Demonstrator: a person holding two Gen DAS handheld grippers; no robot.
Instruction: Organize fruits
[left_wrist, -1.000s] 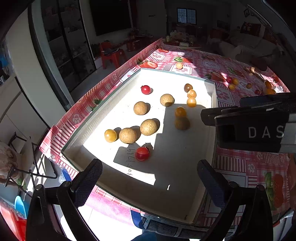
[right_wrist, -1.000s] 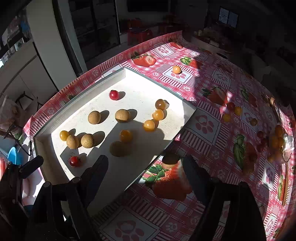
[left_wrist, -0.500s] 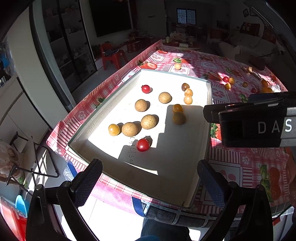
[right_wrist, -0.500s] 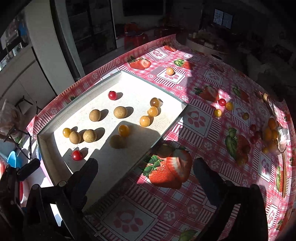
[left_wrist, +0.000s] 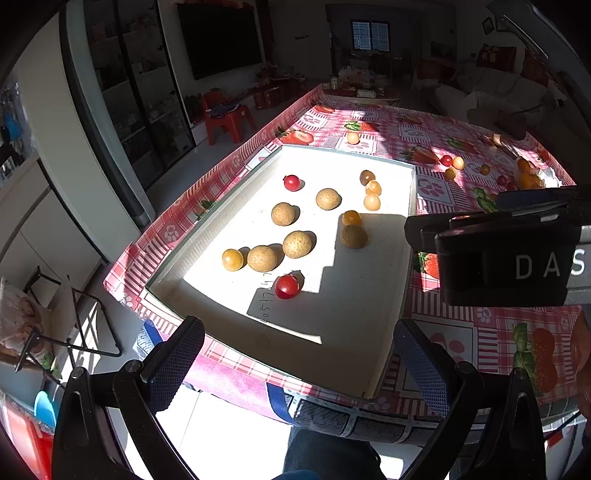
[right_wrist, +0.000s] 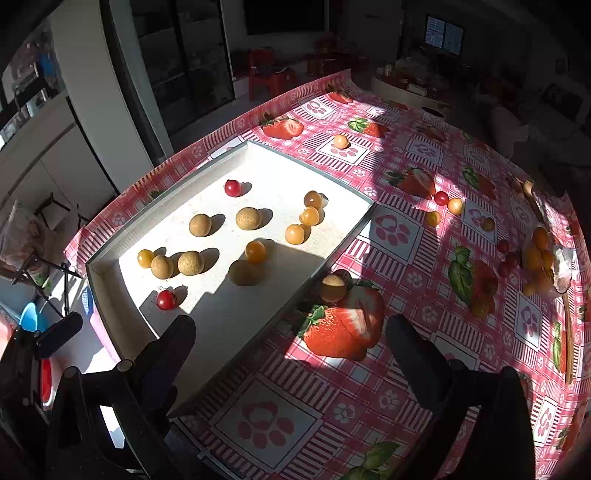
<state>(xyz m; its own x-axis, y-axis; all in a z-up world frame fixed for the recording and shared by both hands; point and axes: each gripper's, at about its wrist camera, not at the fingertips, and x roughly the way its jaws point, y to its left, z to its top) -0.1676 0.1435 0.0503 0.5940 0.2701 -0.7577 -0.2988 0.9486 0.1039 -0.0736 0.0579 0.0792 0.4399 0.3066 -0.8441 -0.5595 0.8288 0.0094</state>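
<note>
White tray (left_wrist: 388, 332) on red-checked strawberry-print tablecloth (right_wrist: 406, 295).

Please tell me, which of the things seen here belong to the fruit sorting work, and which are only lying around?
Belong to the job:
- shallow white rectangular tray
- round tan fruit beside the tray
- small red, yellow and tan fruits inside the tray
- loose small fruits on the cloth
- open left gripper and open right gripper

Only lying about:
- red plastic stool
- dark television screen

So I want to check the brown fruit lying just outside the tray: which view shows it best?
The right wrist view. The brown fruit sits in plain sight on the tablecloth beside the tray, ahead of the open right gripper. In the left wrist view the right gripper's body hides that spot.
</note>
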